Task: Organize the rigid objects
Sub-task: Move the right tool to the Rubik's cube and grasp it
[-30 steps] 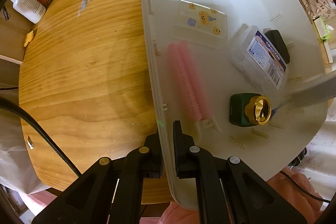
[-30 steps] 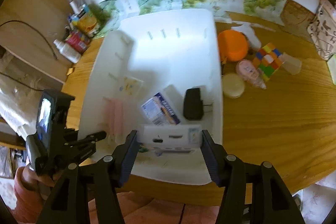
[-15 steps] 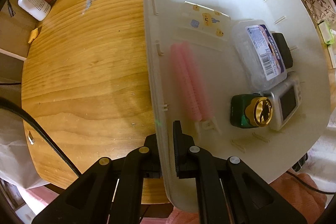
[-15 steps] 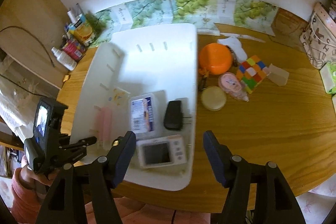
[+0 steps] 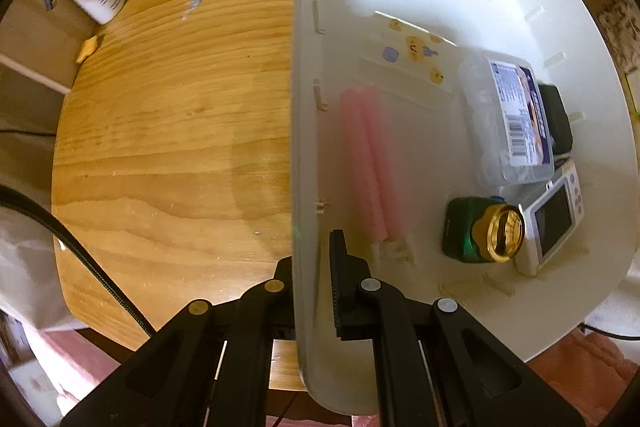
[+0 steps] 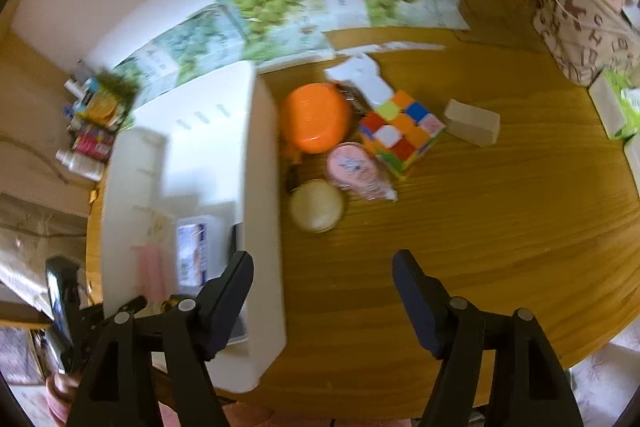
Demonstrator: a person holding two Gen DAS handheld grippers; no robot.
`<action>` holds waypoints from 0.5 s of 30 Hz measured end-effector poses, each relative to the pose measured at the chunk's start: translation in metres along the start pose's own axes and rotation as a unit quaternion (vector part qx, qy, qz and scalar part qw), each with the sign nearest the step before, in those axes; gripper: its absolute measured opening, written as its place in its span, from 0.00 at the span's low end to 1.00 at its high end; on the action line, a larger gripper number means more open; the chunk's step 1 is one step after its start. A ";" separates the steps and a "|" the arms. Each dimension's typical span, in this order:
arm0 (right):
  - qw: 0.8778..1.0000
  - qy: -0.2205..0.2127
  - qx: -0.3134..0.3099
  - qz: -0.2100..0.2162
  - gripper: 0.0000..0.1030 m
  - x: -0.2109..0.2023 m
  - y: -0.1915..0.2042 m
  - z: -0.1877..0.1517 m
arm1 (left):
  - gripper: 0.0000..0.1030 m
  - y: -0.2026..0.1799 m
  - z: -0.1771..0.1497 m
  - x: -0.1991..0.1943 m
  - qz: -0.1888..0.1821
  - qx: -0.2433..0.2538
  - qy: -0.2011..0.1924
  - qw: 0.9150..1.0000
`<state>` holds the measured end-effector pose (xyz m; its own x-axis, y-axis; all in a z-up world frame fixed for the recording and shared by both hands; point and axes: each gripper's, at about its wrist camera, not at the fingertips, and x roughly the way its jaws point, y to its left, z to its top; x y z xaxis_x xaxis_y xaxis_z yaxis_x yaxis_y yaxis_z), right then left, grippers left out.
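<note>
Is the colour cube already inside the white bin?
No, the colour cube sits on the wooden table outside the white bin, next to the orange bowl.

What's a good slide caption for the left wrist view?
Left gripper clamps the white bin's wall; small camera rests inside.

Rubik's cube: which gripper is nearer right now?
Right. The right gripper hangs over bare table just short of the Rubik's cube, jaws opening, nothing between them. The left gripper is clamped on the white bin wall, across the bin from it.
</note>
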<state>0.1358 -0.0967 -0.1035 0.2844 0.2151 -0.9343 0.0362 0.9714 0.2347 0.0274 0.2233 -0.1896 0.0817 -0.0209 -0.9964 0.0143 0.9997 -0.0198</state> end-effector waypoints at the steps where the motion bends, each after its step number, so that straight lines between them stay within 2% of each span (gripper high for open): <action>1: 1.000 0.005 0.007 0.001 0.71 0.004 -0.006 0.004 | 0.07 0.001 0.000 0.000 0.001 -0.006 -0.001 1.000; 7: 0.996 0.039 0.070 0.032 0.73 0.032 -0.045 0.029 | 0.07 0.002 -0.001 0.001 0.016 -0.036 -0.006 0.999; 8: 0.995 0.045 0.084 0.038 0.76 0.038 -0.052 0.034 | 0.07 0.002 -0.001 0.001 0.020 -0.039 -0.007 0.999; 12: 0.988 0.067 0.127 0.063 0.76 0.058 -0.073 0.050 | 0.10 0.004 0.002 0.003 0.031 -0.057 -0.010 0.998; 15: 0.983 0.080 0.154 0.067 0.79 0.070 -0.084 0.060 | 0.11 0.004 0.002 0.003 0.035 -0.070 -0.013 0.997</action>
<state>0.2097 -0.1694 -0.1724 0.1525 0.3762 -0.9139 0.3031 0.8623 0.4056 0.0301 0.2276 -0.1927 0.1026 0.0502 -0.9935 -0.1316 0.9906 0.0364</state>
